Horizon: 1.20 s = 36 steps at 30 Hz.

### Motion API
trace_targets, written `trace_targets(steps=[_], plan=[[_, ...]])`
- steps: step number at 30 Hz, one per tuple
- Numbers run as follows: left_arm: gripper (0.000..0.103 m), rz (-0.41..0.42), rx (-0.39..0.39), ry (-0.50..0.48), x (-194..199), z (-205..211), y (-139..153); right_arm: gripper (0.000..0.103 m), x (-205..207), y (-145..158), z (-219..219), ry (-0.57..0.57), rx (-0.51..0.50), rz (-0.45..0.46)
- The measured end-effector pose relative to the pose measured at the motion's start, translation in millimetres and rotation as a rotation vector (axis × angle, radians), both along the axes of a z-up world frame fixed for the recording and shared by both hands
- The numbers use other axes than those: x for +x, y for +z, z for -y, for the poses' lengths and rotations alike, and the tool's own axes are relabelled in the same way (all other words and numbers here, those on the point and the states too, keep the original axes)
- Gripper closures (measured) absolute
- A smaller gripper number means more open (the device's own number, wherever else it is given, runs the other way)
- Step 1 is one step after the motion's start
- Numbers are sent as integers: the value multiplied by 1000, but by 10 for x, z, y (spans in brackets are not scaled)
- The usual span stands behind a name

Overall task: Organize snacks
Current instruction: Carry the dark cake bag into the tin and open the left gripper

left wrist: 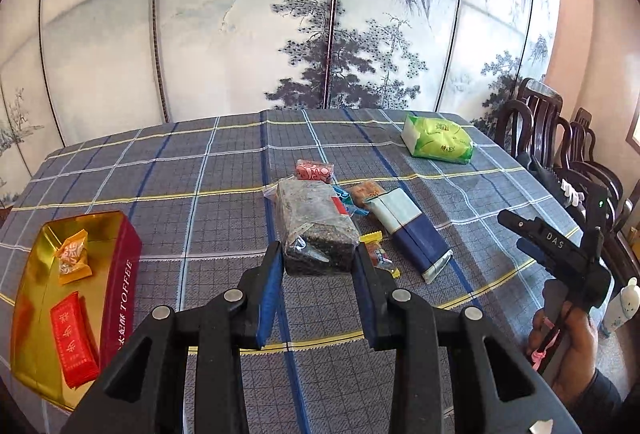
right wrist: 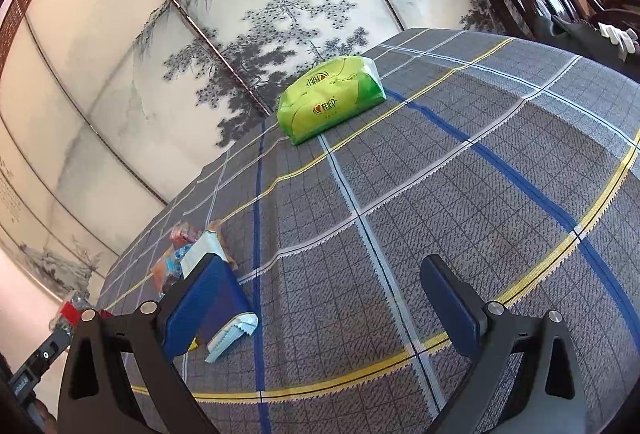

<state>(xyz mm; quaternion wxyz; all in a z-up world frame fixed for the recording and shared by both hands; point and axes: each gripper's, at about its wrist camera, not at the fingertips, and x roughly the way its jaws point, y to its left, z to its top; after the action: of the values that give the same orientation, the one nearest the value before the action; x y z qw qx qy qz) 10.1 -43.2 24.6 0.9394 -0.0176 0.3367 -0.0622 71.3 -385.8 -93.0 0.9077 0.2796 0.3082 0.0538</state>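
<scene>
My left gripper (left wrist: pixel 318 260) is shut on a clear packet of dark seed snack (left wrist: pixel 314 224), its fingers clamping both sides of the near end, held above the plaid tablecloth (left wrist: pixel 200 194). An open gold-lined red toffee tin (left wrist: pixel 60 298) at the left holds an orange candy (left wrist: pixel 72 254) and a red packet (left wrist: pixel 76 342). Beyond the packet lie a pink candy (left wrist: pixel 314 171), an orange snack (left wrist: pixel 366 192), a blue-and-white bar (left wrist: pixel 412 230) and a small yellow candy (left wrist: pixel 378 252). My right gripper (right wrist: pixel 320 298) is open and empty above the cloth, with the blue-and-white bar (right wrist: pixel 224 290) by its left finger.
A green tissue pack (left wrist: pixel 438 138) (right wrist: pixel 332 98) lies at the far right of the table. Dark wooden chairs (left wrist: pixel 560 138) stand along the right side. A painted folding screen (left wrist: pixel 280 14) stands behind the table. The right hand-held gripper (left wrist: pixel 560 254) shows at the right edge.
</scene>
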Motion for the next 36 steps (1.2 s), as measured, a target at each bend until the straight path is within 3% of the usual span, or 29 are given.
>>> trace_targets(steps=[4, 9, 16, 27, 36], plan=[[73, 46, 15, 10, -90, -75, 239, 5, 5, -9, 7, -3, 0, -5], [73, 117, 97, 22, -233, -191, 518, 5, 7, -16, 7, -3, -1, -14], [73, 147, 153, 113, -388, -709, 631, 5, 11, -35, 1, 0, -1, -18], [73, 54, 153, 330, -635, -1896, 369, 4, 41, -61, -28, -1, -9, -42], [73, -49, 106, 407, -626, -2384, -1, 4, 64, -63, -36, -4, -15, -58]])
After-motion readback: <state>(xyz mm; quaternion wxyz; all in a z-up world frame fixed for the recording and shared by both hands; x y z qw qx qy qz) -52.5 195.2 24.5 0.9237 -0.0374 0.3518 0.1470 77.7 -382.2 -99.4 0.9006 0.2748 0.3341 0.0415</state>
